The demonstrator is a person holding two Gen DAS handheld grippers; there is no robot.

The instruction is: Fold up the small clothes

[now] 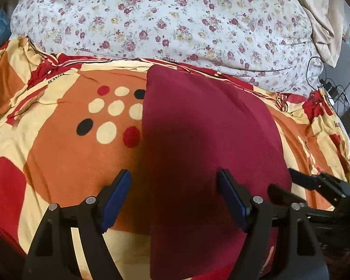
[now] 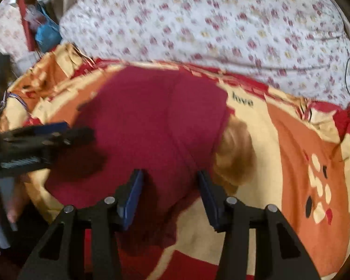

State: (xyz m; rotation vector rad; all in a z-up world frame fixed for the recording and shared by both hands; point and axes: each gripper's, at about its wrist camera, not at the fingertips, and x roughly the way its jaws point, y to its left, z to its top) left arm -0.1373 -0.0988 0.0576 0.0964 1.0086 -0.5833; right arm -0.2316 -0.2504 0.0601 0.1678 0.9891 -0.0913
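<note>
Two grippers hover over our dark red cloth (image 1: 205, 144), which lies flat on the patterned bedspread (image 1: 58, 144) at the centre of both frames. We see the left gripper (image 1: 175, 191) spread wide above its near left edge, and the right gripper (image 2: 170, 193) spread above its near right edge. Floral bedding (image 1: 151, 23) fills the upper frame.
</note>
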